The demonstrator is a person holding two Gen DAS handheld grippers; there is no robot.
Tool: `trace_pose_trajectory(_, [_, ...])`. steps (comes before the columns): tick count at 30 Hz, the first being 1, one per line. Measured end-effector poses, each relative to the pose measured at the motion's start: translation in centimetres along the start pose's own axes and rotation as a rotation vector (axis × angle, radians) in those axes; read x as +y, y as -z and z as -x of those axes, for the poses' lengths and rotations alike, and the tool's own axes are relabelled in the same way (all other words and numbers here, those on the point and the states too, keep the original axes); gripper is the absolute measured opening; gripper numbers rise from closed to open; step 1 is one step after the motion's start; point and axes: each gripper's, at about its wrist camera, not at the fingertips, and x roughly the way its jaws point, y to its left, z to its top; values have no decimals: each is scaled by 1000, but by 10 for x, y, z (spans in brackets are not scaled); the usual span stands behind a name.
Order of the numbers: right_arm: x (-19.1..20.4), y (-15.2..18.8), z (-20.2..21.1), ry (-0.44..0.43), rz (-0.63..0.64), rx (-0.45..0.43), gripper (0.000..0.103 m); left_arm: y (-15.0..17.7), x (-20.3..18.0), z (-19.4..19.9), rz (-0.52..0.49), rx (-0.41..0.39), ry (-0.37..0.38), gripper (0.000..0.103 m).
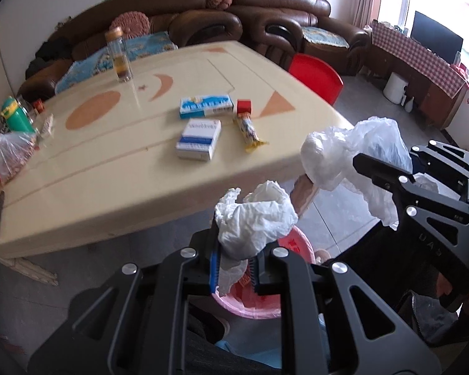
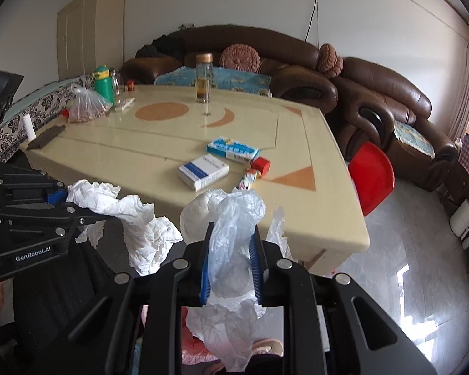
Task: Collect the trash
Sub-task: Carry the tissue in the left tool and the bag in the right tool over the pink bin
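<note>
My left gripper [image 1: 234, 251] is shut on a crumpled white tissue [image 1: 253, 218], held off the table's near edge above a pink bin [image 1: 250, 307]. It also shows in the right wrist view [image 2: 62, 201] with the tissue [image 2: 134, 218]. My right gripper [image 2: 231, 250] is shut on a clear plastic bag [image 2: 231, 237]; it shows in the left wrist view [image 1: 387, 172] with the bag [image 1: 353, 156]. On the beige table [image 1: 93, 172] lie two blue-white boxes [image 1: 200, 139] [image 1: 206, 106], a small red box [image 1: 244, 105] and a snack wrapper [image 1: 248, 131].
A glass bottle [image 1: 118, 54] stands at the table's far side. A green bottle [image 1: 15, 115] and a bag of nuts [image 1: 12, 156] sit at its left end. A red chair [image 1: 317, 76] stands beyond the table; a brown sofa [image 1: 265, 15] lines the wall.
</note>
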Motion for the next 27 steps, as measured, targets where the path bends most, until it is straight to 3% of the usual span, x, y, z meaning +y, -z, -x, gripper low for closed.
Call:
trace_pose_trajectory(12, [-6, 30, -48, -19, -21, 122, 21, 20, -3, -59, -5, 136, 41, 16])
trace_pose_trajectory(27, [3, 82, -148, -96, -16, 364, 21, 57, 5, -155, 37, 365, 70, 16])
